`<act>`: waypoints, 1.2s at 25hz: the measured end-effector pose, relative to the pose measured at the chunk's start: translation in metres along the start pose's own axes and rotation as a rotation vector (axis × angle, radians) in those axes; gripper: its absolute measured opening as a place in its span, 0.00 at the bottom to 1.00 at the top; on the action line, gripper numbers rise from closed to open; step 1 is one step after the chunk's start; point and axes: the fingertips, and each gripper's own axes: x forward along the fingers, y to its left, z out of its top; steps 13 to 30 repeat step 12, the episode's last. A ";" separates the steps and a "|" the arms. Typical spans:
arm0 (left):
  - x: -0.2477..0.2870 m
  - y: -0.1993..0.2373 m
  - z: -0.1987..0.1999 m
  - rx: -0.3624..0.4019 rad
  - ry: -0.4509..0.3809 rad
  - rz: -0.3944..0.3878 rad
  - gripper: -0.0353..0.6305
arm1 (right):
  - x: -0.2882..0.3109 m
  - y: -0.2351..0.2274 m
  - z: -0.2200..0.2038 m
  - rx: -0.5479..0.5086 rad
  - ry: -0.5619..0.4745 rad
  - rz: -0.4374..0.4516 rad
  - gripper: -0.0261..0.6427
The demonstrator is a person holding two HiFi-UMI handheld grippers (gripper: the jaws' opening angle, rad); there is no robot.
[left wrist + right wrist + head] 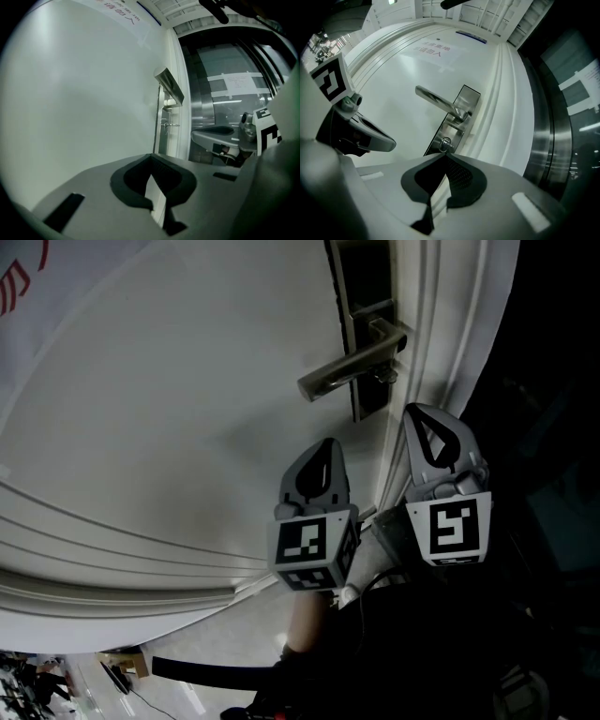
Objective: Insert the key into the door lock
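Your left gripper has its two black jaws closed, tips together, and it holds nothing. Your right gripper is closed the same way. Both point at the big white door. The small silver metal key sticks out of the shiny metal lock plate, just under the long silver lever handle. Your right gripper's tips are near the key but not touching it. Your left gripper sits just beside the right one, a bit farther from the key.
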 end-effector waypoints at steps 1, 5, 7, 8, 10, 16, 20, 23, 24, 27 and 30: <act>0.000 0.000 -0.001 0.004 0.002 0.000 0.05 | -0.001 0.000 0.001 -0.001 -0.003 -0.001 0.04; -0.002 0.001 -0.002 0.011 0.001 0.002 0.05 | -0.001 0.000 0.002 -0.004 -0.009 -0.005 0.04; -0.002 0.000 0.000 0.004 -0.004 0.002 0.05 | -0.002 0.000 0.003 -0.001 -0.011 -0.006 0.04; -0.003 0.001 0.000 0.005 -0.003 0.002 0.05 | -0.002 0.000 0.004 -0.001 -0.014 -0.006 0.04; -0.003 0.002 -0.002 0.008 0.000 0.003 0.05 | -0.002 0.001 0.005 -0.005 -0.016 -0.007 0.04; -0.004 0.002 -0.002 0.008 -0.001 0.004 0.05 | -0.003 0.001 0.005 -0.010 -0.016 -0.007 0.04; -0.004 0.002 -0.002 0.008 -0.001 0.004 0.05 | -0.003 0.001 0.005 -0.010 -0.016 -0.007 0.04; -0.004 0.002 -0.002 0.008 -0.001 0.004 0.05 | -0.003 0.001 0.005 -0.010 -0.016 -0.007 0.04; -0.004 0.002 -0.002 0.008 -0.001 0.004 0.05 | -0.003 0.001 0.005 -0.010 -0.016 -0.007 0.04; -0.004 0.002 -0.002 0.008 -0.001 0.004 0.05 | -0.003 0.001 0.005 -0.010 -0.016 -0.007 0.04; -0.004 0.002 -0.002 0.008 -0.001 0.004 0.05 | -0.003 0.001 0.005 -0.010 -0.016 -0.007 0.04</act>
